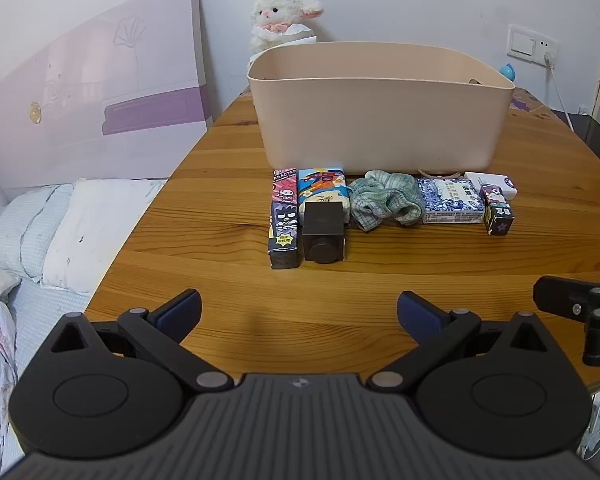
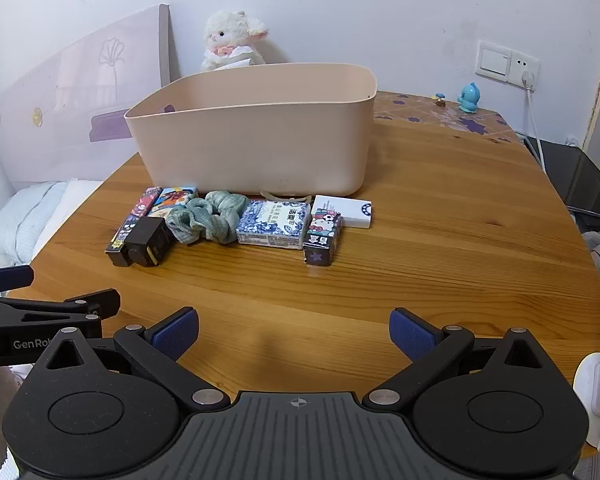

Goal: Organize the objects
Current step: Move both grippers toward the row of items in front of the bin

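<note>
**Both grippers spread wide over the table, a row of small items lined up before the bin**

The left gripper (image 1: 299, 312) hangs above the near edge of the wooden table (image 1: 380, 280) with its blue-padded fingers wide apart and nothing between them. The right gripper (image 2: 294, 334) sits just beside it, equally spread and empty.

Further back stands a beige plastic bin (image 1: 376, 120), with a row of objects along its front wall. From the left in the left wrist view: a long character-print box (image 1: 284, 216) lying flat, a colourful cartoon packet (image 1: 322, 186) with a dark brown box (image 1: 323, 236) touching its near end, a crumpled green scrunchie (image 1: 384, 200), a blue-and-white tissue pack (image 1: 450, 200), and a small dark Hello Kitty box (image 1: 497, 210). A white box (image 1: 494, 182) lies just behind that last one. A thin beige loop (image 2: 286, 197) — possibly a hair tie, hard to tell — peeks out at the bin's base.

A plush lamb (image 1: 278, 16) sits behind the bin against the wall, and a small blue figurine (image 2: 469, 98) stands on the table's far right corner.
</note>
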`<state>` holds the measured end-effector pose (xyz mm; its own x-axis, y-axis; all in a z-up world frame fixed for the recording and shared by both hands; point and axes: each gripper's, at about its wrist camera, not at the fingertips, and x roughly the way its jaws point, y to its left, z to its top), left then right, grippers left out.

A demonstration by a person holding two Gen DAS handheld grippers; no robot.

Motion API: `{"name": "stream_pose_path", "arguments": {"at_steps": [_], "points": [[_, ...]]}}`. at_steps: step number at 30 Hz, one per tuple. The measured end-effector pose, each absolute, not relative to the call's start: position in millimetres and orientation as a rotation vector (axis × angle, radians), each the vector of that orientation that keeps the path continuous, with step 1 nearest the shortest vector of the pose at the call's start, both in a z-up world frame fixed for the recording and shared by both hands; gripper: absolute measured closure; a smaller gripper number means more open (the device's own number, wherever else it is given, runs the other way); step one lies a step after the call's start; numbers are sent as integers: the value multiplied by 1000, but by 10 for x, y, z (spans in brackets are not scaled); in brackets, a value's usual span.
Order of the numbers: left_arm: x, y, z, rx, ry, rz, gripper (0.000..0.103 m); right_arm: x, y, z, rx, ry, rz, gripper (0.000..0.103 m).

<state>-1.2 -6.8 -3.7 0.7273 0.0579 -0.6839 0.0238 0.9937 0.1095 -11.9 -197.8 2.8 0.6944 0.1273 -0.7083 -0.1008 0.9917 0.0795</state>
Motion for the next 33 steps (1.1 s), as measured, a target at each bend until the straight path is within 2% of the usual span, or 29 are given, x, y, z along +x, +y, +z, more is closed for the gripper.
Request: {"name": "stream_pose_path", "arguments": {"at_steps": [33], "points": [[-36,-89,14,122,747,8,0,-144,-2006,31,40,784,118,0]]}}
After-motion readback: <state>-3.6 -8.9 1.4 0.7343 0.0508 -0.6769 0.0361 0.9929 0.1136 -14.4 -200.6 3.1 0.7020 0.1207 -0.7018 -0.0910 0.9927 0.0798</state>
